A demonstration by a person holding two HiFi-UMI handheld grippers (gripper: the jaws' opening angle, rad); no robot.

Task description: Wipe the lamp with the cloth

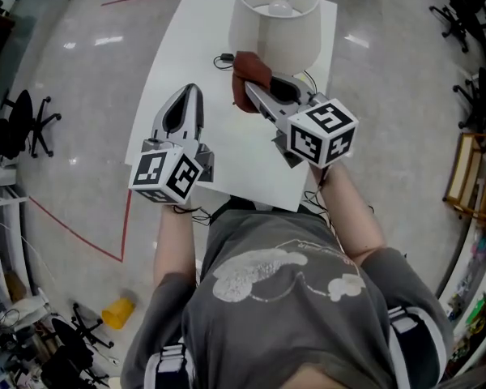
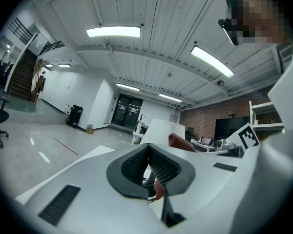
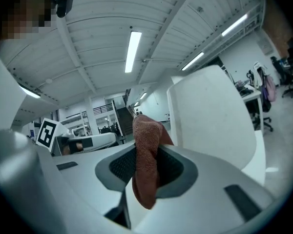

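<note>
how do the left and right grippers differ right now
The right gripper is shut on the cloth; the left gripper is shut on nothing. The right gripper is up by the lamp; the left gripper hangs back over the table, apart from it. Both carry marker cubes.

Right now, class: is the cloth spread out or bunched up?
Bunched up: the cloth is a crumpled wad pinched in the fingers of the right gripper, beside the lamp.
</note>
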